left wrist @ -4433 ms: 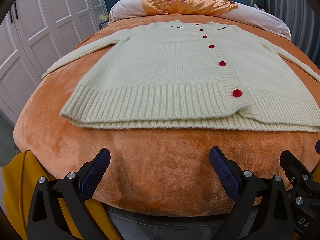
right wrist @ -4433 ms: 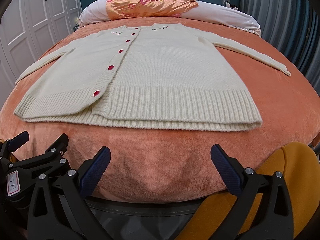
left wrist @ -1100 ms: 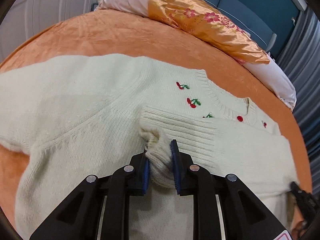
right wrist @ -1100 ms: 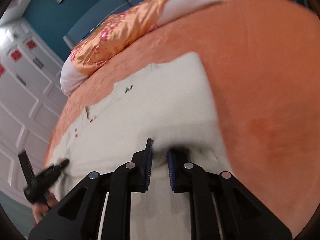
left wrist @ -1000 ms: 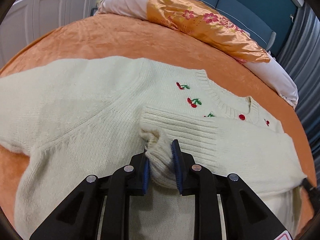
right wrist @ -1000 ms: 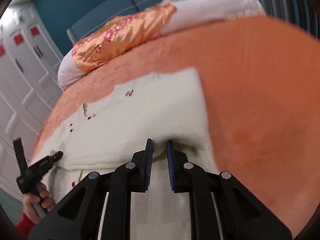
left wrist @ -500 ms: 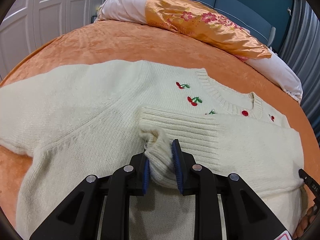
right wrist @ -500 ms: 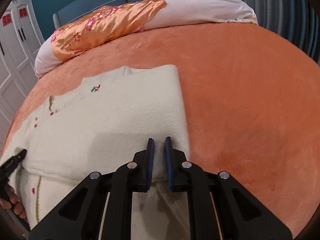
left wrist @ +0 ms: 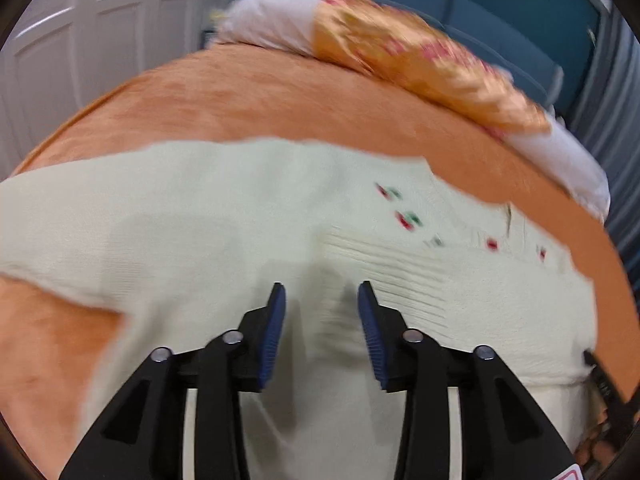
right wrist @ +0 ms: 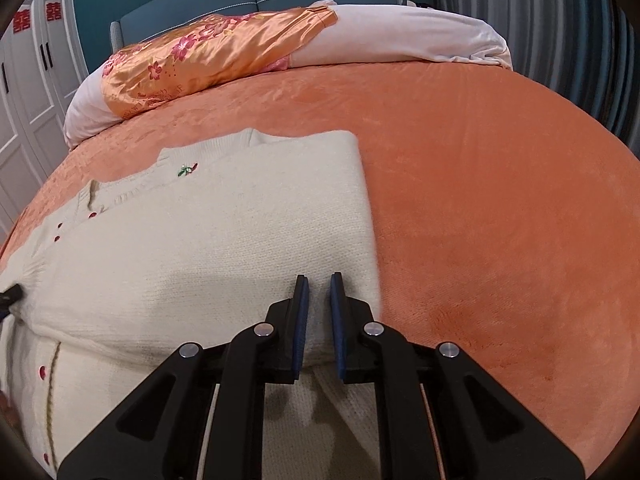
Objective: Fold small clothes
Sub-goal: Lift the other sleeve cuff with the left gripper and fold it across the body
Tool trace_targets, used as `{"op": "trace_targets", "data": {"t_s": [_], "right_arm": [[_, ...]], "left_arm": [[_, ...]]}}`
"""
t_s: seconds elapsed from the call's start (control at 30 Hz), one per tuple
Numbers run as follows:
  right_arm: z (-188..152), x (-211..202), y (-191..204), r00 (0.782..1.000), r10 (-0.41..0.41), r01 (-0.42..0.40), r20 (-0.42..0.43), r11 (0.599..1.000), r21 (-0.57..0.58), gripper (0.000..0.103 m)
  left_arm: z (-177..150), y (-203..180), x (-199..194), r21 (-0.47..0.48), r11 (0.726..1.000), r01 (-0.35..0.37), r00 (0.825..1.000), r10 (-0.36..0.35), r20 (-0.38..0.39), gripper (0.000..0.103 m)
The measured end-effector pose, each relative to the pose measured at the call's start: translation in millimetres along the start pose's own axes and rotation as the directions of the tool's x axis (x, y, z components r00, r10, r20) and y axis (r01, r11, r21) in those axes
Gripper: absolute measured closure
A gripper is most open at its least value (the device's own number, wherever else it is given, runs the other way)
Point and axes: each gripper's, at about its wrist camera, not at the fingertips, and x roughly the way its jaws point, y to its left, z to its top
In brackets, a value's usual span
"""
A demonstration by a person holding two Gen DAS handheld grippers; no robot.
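Cardigan [right wrist: 208,264], cream knit with red buttons and small cherry embroidery, lies across my orange bedspread [right wrist: 500,200], its lower half already turned up over the chest so the ribbed hem [left wrist: 400,276] rests just below the neckline. That first fold looks done; by my reckoning the sleeves and at least one more fold remain, since the near sleeve [left wrist: 80,232] lies spread out flat to the side.

My left gripper [left wrist: 322,300] is opening, its blue pads clear of the wool, the hem lying on the garment between and beyond them with nothing pinched. My right gripper [right wrist: 318,304] sits narrow, nearly shut, over the folded edge near the cardigan's right side; whether it pinches any knit I cannot tell.

Only the blurred left wrist view shows the spread sleeve and the ribbing. Only the sharp right wrist view shows the crisp outer edge, the bare bedspread beyond, and the satin pillow [right wrist: 208,52] whole.
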Motion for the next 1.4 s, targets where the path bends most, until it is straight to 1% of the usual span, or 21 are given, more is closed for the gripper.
{"op": "trace_targets", "data": {"t_s": [0.07,0.1,0.17,0.27,0.37,0.43,0.5,0.53,0.57,0.6,0.63,0.73,0.8,0.87,0.9,1.0,1.1,1.17,1.27,1.33,1.4], "right_arm": [[0.2,0.1,-0.4,1.0,0.0,0.0,0.002,1.0,0.0,0.093],[0.1,0.0,-0.4,1.0,0.002,-0.002,0.001,1.0,0.002,0.093],[0.2,0.0,-1.2,1.0,0.006,-0.006,0.003,1.0,0.005,0.093],[0.0,0.4,-1.2,1.0,0.005,-0.005,0.004,1.0,0.003,0.093],[-0.1,-0.4,-0.9,1.0,0.002,-0.002,0.006,1.0,0.001,0.093],[-0.2,-0.4,-0.5,1.0,-0.002,0.002,0.008,1.0,-0.001,0.093],[-0.1,-0.2,-0.6,1.0,-0.001,0.001,0.008,1.0,-0.002,0.093],[-0.1,-0.3,-0.6,1.0,-0.001,0.001,0.008,1.0,-0.002,0.093],[0.1,-0.1,-0.6,1.0,-0.002,0.002,0.009,1.0,-0.002,0.093],[-0.1,-0.1,-0.7,1.0,0.0,0.0,0.008,1.0,-0.001,0.093],[-0.1,-0.1,-1.1,1.0,0.001,-0.001,0.009,1.0,0.0,0.093],[-0.4,-0.3,-1.9,1.0,0.009,-0.009,0.012,1.0,0.007,0.093],[-1.5,-0.4,-2.2,1.0,0.014,-0.014,0.015,1.0,0.014,0.093],[-1.1,-0.1,-3.7,1.0,0.02,-0.021,0.017,1.0,0.02,0.093],[-1.2,-0.1,-4.3,1.0,0.023,-0.023,0.018,1.0,0.021,0.093],[-0.7,-0.2,-5.4,0.999,0.03,-0.03,0.02,0.999,0.027,0.093],[0.1,-0.1,-6.6,0.999,0.035,-0.036,0.021,0.999,0.032,0.093],[-0.3,-0.3,-7.3,0.999,0.041,-0.042,0.022,0.998,0.037,0.093],[-0.7,-0.5,-10.0,0.998,0.051,-0.052,0.024,0.998,0.046,0.093],[-0.9,-0.4,-11.4,0.998,0.059,-0.06,0.025,0.997,0.054,0.093],[-1.0,-0.6,-12.7,0.997,0.068,-0.069,0.026,0.996,0.062,0.093]], "left_arm": [[7.9,36.4,-20.0,-0.062,0.998,-0.011,1.0,0.013,0.028,0.044],[14.3,67.5,-32.2,-0.109,0.993,-0.048,0.998,0.053,0.04,0.04],[24.9,121.9,-45.7,-0.183,0.976,-0.114,0.992,0.121,0.029,0.039],[35.5,217.8,-59.4,-0.336,0.912,-0.237,0.97,0.243,-0.026,0.039],[35.5,307.6,-69.0,-0.534,0.799,-0.276,0.957,0.278,-0.078,0.039],[30.5,356.2,-70.6,-0.649,0.706,-0.282,0.952,0.292,-0.096,0.039],[30.2,374.5,-70.3,-0.698,0.676,-0.236,0.962,0.266,-0.068,0.04],[34.0,375.8,-70.6,-0.704,0.672,-0.23,0.961,0.272,-0.054,0.042],[39.4,373.9,-69.8,-0.693,0.681,-0.239,0.959,0.279,-0.056,0.052],[48.6,366.8,-65.5,-0.66,0.708,-0.253,0.957,0.284,-0.062,0.079],[55.1,356.6,-62.4,-0.631,0.732,-0.256,0.958,0.282,-0.061,0.094],[85.7,306.7,-71.9,-0.501,0.832,-0.24,0.957,0.289,0.02,0.096],[110.2,249.1,-84.2,-0.363,0.908,-0.207,0.96,0.261,0.105,0.097],[125.1,190.9,-94.8,-0.246,0.958,-0.144,0.969,0.187,0.163,0.097],[131.8,147.7,-102.0,-0.172,0.981,-0.085,0.973,0.119,0.2,0.097],[132.9,42.2,-108.0,-0.012,0.997,0.08,0.973,-0.075,0.22,0.097],[106.2,-61.0,-87.4,0.123,0.97,0.21,0.964,-0.226,0.138,0.097],[79.4,-111.5,-64.3,0.187,0.954,0.233,0.966,-0.25,0.071,0.096],[16.0,-168.1,-5.9,0.217,0.94,0.264,0.962,-0.241,-0.127,0.093],[-16.3,-175.1,15.4,0.197,0.947,0.254,0.953,-0.211,-0.217,0.091],[-38.8,-172.0,23.0,0.175,0.953,0.246,0.952,-0.203,-0.231,0.086]]}}
